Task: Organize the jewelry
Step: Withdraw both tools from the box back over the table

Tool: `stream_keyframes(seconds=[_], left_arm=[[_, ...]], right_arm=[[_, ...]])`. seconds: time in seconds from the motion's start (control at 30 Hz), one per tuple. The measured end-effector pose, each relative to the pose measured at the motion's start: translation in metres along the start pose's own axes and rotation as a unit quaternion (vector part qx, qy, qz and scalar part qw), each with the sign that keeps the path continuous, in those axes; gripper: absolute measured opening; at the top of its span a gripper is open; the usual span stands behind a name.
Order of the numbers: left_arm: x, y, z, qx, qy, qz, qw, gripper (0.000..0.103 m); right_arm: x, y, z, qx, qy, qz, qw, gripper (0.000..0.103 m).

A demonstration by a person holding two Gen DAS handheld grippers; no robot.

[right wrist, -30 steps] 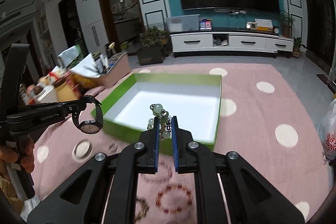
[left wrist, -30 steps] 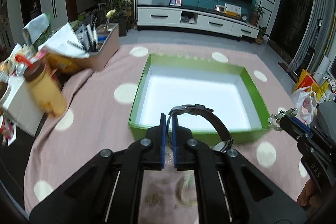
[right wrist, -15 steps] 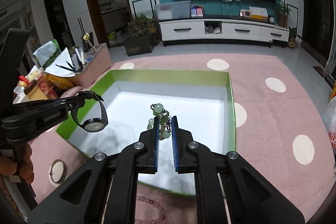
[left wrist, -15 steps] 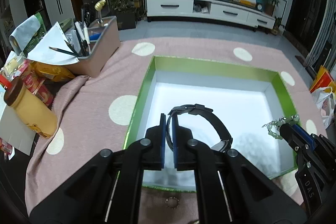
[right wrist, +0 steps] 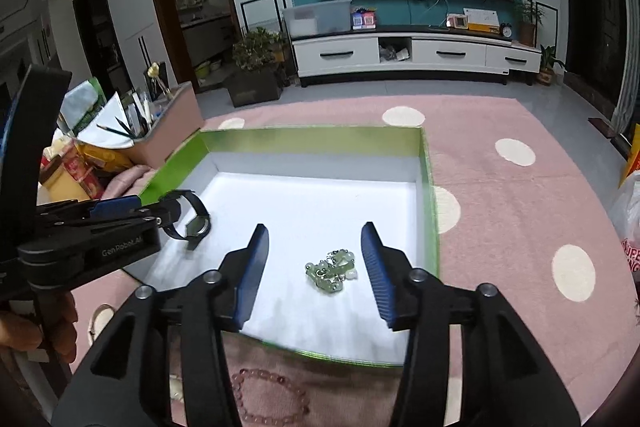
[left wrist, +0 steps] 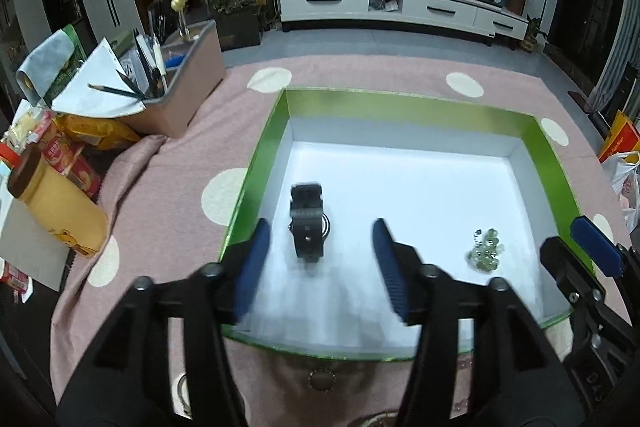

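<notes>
Both tools had opened wide since the previous half second. The left tool [left wrist: 318, 263] released the watch [left wrist: 307, 223], the right tool [right wrist: 314, 267] the green bead bracelet [right wrist: 332, 269]; both lay inside the green box [right wrist: 312, 139]. Pink bracelet [right wrist: 270, 397] remained outside.

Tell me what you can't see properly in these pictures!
- Watch: motion-blurred in left view; its dial too small to read in right view.
- Pink bracelet: partly hidden behind right gripper.
- Round trinket: too small, left view.
</notes>
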State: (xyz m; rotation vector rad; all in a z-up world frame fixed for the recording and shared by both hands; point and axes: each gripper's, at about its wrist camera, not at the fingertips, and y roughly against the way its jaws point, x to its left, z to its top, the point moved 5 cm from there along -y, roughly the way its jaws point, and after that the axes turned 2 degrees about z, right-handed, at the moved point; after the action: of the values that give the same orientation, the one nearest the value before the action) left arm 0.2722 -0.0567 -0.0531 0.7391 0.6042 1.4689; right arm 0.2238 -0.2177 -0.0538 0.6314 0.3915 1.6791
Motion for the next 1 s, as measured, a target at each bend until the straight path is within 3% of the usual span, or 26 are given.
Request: stream_keyframes(seconds=[0.17, 0.43, 0.67, 1.0], left_arm=[[0.006, 0.024, 0.000, -0.017, 0.007, 0.000, 0.9998, 0.072], [0.019, 0.072, -0.017, -0.036, 0.016, -0.007, 0.9992, 0.079], [0.043, 0.115, -0.050, -0.043, 0.026, -0.019, 0.9986, 0.084], [0.076, 0.131, -0.110, -0.021, 0.029, -0.006, 0.9993, 0.086]], right_arm=[[0.002, 0.030, -0.006, -0.015, -0.010, 0.015, 1.000, 0.058], [0.005, 0.072, -0.027, -0.014, -0.008, 0.026, 1.000, 0.059], [-0.005, 0.115, -0.045, -0.021, -0.013, 0.022, 0.999, 0.061], [-0.024, 0.147, -0.075, -0.011, -0.031, 0.010, 0.999, 0.062]])
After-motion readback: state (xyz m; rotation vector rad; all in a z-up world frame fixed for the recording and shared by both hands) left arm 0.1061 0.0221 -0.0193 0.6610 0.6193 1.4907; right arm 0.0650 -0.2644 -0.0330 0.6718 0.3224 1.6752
